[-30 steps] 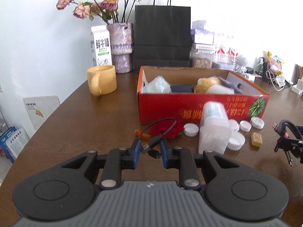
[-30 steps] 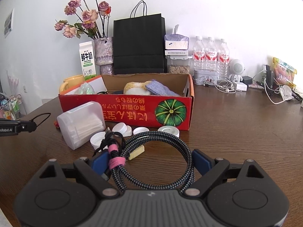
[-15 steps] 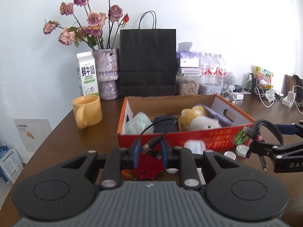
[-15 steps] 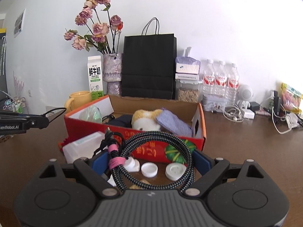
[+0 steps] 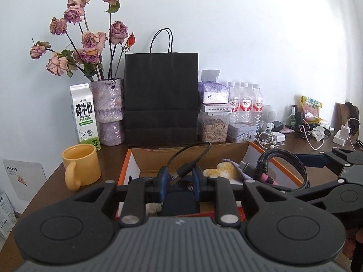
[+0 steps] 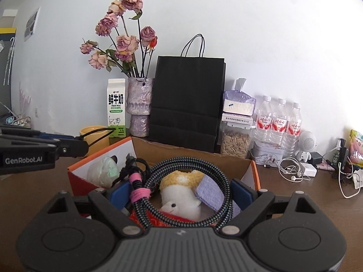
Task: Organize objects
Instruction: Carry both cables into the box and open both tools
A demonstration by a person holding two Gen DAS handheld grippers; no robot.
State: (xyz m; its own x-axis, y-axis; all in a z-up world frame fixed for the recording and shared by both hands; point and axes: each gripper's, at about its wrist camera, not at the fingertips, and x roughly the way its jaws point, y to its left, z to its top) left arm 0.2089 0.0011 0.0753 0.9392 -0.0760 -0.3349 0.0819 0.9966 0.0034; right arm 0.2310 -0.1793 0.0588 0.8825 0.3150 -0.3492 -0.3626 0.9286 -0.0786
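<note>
From the left wrist view, the left gripper [image 5: 180,180] is nearly closed, its blue pads pinching the plug end of a short thin black cable [image 5: 189,153] whose loop arches up over the open red-and-orange cardboard box [image 5: 251,153]. The gripper sits above the box's near-left part, over a dark blue pouch [image 5: 179,204]. To release well, it should probably lower until the loop is inside the walls, so the springy cable does not flip over the rim.

From the right wrist view, the right gripper [image 6: 179,192] stands wide, its pads braced against a coiled black-and-white braided cable [image 6: 188,190] bound with a pink strap [image 6: 139,192]. The coil hangs above the box, over a white and yellow plush toy [image 6: 181,195]. It looks best set down flat beside the toy, clear of the other gripper.
</note>
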